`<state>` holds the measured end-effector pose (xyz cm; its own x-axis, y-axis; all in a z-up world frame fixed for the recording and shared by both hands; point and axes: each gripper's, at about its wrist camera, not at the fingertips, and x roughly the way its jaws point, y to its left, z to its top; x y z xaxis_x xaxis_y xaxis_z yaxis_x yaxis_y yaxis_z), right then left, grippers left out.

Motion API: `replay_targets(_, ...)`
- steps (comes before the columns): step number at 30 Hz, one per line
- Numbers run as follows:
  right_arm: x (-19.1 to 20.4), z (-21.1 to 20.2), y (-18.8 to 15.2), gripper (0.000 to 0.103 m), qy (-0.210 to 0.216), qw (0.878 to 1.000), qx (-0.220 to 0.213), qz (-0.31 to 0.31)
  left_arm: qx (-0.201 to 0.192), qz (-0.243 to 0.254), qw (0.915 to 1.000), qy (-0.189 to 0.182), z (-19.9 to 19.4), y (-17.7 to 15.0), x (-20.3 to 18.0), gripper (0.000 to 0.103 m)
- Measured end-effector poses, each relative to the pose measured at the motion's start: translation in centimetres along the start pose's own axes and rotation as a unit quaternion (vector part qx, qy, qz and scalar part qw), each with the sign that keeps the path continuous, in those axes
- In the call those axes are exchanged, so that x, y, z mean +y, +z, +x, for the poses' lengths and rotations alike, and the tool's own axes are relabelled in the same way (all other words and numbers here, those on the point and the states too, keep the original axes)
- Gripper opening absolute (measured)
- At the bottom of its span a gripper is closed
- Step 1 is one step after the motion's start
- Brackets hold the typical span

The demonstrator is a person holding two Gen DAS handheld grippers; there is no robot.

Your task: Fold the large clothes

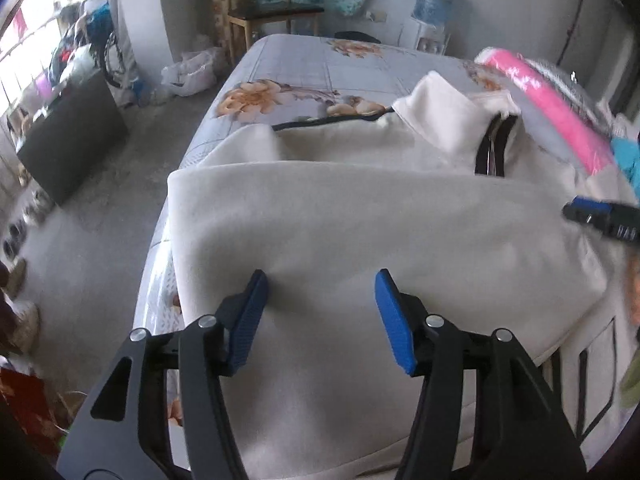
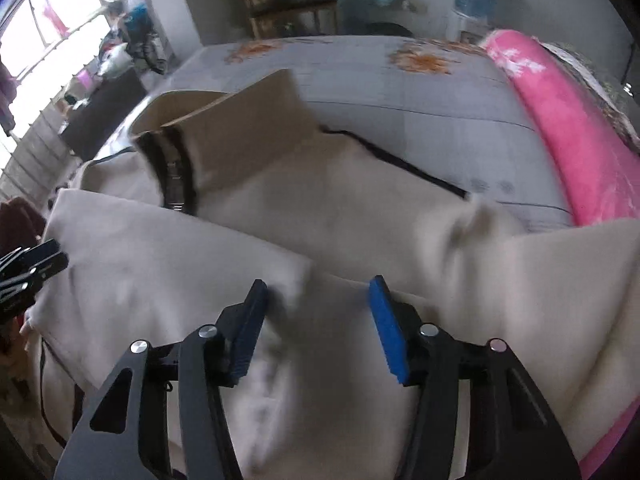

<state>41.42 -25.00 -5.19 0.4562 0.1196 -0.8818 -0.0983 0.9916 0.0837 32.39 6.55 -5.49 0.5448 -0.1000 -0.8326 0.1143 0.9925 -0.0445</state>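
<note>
cream zip-collar jacket (image 1: 360,220) lies partly folded on the floral bedsheet (image 1: 304,68); left gripper (image 1: 320,312) and right gripper (image 2: 318,316) hover above it, jaws spread, pinching nothing

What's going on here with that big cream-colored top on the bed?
A person holding two grippers is folding a large cream fleece pullover with a black zip collar on a floral grey bedsheet. Part of the garment is already folded across its body. The left gripper and the right gripper both hover over the cloth with fingers spread, gripping nothing. A rolled pink blanket lies along the bed's far side.
</note>
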Motion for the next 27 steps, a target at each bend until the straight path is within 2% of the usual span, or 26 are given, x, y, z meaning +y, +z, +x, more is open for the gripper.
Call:
replay_targets(2, -0.2, -1.4, -0.4, 0.050, 0.002, 1.000, -0.010, 0.011, -0.002, 0.004, 1.0000, 0.000, -1.0, -0.5, -0.2, 0.054)
replay_targets(4, 0.8, -3.2, -1.1, 0.050, -0.001, 1.000, -0.029, -0.007, -0.014, 0.008, 0.9998, -0.013, -2.3, -1.1, -0.7, 0.054)
replay_targets(6, 2.4, -4.5, -2.3, 0.050, 0.016, 0.998, -0.038, -0.040, -0.015, 0.020, 0.9994, -0.024, -3.2, -1.7, -1.5, 0.060)
replay_targets(8, 4.2, -4.4, -3.6, 0.050, 0.024, 0.997, -0.029, -0.074, 0.001, 0.029, 0.9989, -0.036, -3.3, -2.4, -2.5, 0.062)
replay_targets(10, 5.5, -3.6, -4.9, 0.050, 0.018, 0.994, -0.015, -0.102, 0.041, 0.028, 0.9964, -0.068, -2.4, -3.5, -3.4, 0.064)
replay_targets(11, 5.8, -2.8, -5.2, 0.050, 0.002, 0.994, -0.005, -0.109, 0.038, 0.034, 0.9969, -0.059, -2.2, -4.2, -3.9, 0.066)
replay_targets(12, 5.7, -1.9, -5.7, 0.050, -0.018, 0.994, 0.008, -0.112, 0.031, 0.047, 0.9976, -0.042, -2.3, -4.4, -4.3, 0.066)
replay_targets(14, 5.4, -2.3, -5.9, 0.050, -0.016, 0.995, 0.005, -0.094, 0.029, 0.053, 0.9977, -0.031, -2.6, -4.9, -4.8, 0.066)
replay_targets(16, 5.2, -3.2, -6.1, 0.050, -0.010, 0.997, -0.003, -0.075, 0.023, 0.041, 0.9976, -0.051, -3.3, -5.1, -5.0, 0.066)
replay_targets(18, 5.5, -3.8, -6.4, 0.050, 0.008, 0.997, -0.012, -0.071, 0.017, 0.042, 0.9976, -0.053, -3.7, -5.1, -5.7, 0.066)
replay_targets(24, 6.9, -3.1, -7.7, 0.053, -0.041, 0.995, -0.013, -0.093, 0.028, 0.051, 0.9973, -0.044, -2.3, -5.1, -7.7, 0.067)
replay_targets(27, 6.8, -5.0, -8.3, 0.054, -0.038, 0.997, -0.028, -0.066, 0.028, 0.030, 0.9960, -0.079, -3.0, -4.7, -7.4, 0.067)
